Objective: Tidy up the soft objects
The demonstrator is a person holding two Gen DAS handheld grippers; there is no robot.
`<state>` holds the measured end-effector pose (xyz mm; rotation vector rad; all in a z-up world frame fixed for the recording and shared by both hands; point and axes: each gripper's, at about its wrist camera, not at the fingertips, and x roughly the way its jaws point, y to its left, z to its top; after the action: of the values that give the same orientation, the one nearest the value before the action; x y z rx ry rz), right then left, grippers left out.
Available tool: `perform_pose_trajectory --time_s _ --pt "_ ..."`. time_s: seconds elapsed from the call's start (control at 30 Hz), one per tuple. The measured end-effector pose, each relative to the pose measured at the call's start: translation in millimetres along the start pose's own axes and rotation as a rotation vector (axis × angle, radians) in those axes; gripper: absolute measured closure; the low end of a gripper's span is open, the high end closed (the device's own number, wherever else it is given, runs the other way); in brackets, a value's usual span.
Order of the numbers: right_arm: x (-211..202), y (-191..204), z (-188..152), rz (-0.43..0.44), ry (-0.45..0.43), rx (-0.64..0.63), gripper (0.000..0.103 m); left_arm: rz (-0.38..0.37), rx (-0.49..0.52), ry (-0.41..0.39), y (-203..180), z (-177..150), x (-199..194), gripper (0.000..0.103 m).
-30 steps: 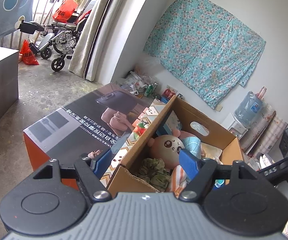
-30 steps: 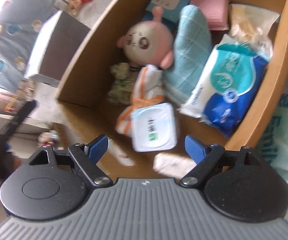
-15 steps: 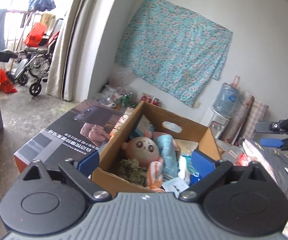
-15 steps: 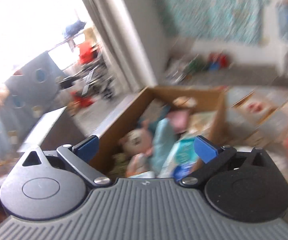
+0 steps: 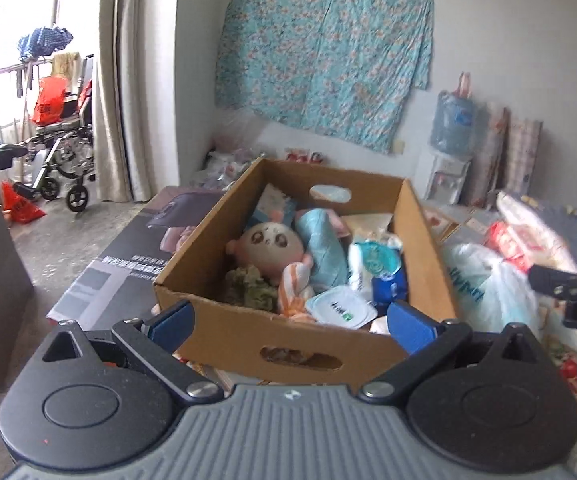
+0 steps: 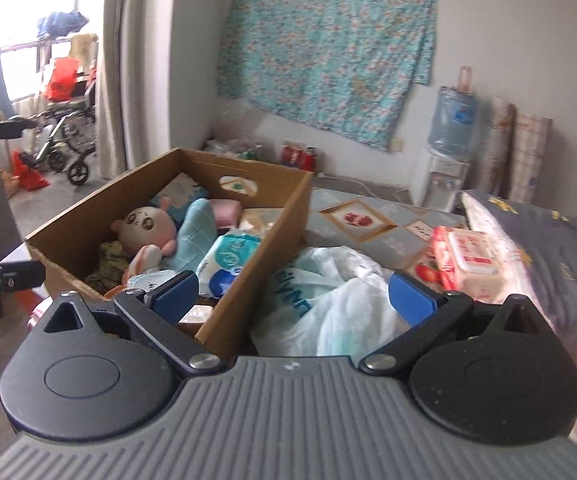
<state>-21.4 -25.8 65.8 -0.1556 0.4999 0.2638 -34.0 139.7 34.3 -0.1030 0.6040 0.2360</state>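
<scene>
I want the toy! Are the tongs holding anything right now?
No. Both the left tongs and right tongs are open and empty, holding nothing.

My left gripper (image 5: 290, 318) stands with its jaws spread wide, nothing between them, facing the near wall of the cardboard box (image 5: 248, 332). Inside the box lie a round-faced plush doll (image 5: 274, 242), a light blue towel (image 5: 324, 246) touching its right side, a camouflage cloth (image 5: 250, 286) below it, an orange-striped cloth (image 5: 294, 290), a white lidded tub (image 5: 340, 310) and a wet-wipes pack (image 5: 374, 260). A white plastic bag (image 5: 488, 284) sits just beside the box's right wall. My right gripper (image 5: 572, 286) shows at the frame's right edge.
</scene>
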Motion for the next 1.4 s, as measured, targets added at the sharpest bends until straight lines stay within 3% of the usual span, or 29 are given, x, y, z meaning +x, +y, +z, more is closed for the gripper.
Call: perform_pose_trajectory --time_s 0.1,0.2,0.33,0.57,0.87,1.4 --pt "-14 -1 -3 -0.010 -0.003 0.050 0.001 0.033 0.020 0.010 -7 1 5 0.000" --pt "-17 -4 -3 0.031 0.032 0.107 0.001 0.010 0.065 0.026 -14 5 10 0.000" --pt "-16 -3 -8 0.022 0.070 0.127 0.001 -0.004 0.133 0.045 -27 8 17 0.000" --pt "-8 2 -10 0.078 0.127 0.160 0.001 -0.016 0.117 0.058 -37 8 18 0.000" --pt "15 9 -17 0.070 0.198 0.147 0.001 -0.029 0.095 0.123 -35 6 26 0.000" --pt "30 11 -20 0.052 0.221 0.153 0.001 -0.029 0.078 0.151 -32 10 35 0.000"
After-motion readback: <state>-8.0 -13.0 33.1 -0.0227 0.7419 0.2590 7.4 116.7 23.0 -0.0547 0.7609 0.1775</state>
